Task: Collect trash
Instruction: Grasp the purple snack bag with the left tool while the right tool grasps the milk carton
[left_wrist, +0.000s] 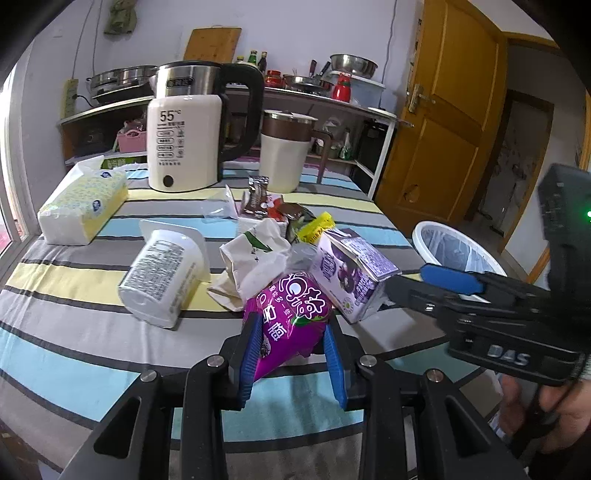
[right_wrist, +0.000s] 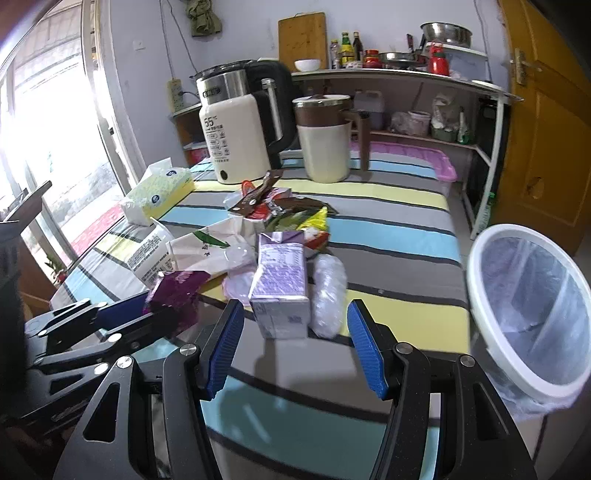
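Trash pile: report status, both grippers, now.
Left gripper shut on magenta snack wrapper. Right gripper open, lined up short of purple carton. Bin off table's right edge. Clear plastic wrap beside carton.

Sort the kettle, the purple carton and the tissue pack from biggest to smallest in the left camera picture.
1. Kettle, plainly biggest.
2. Tissue pack and purple carton look alike; the carton sits nearer the camera, so unsure.
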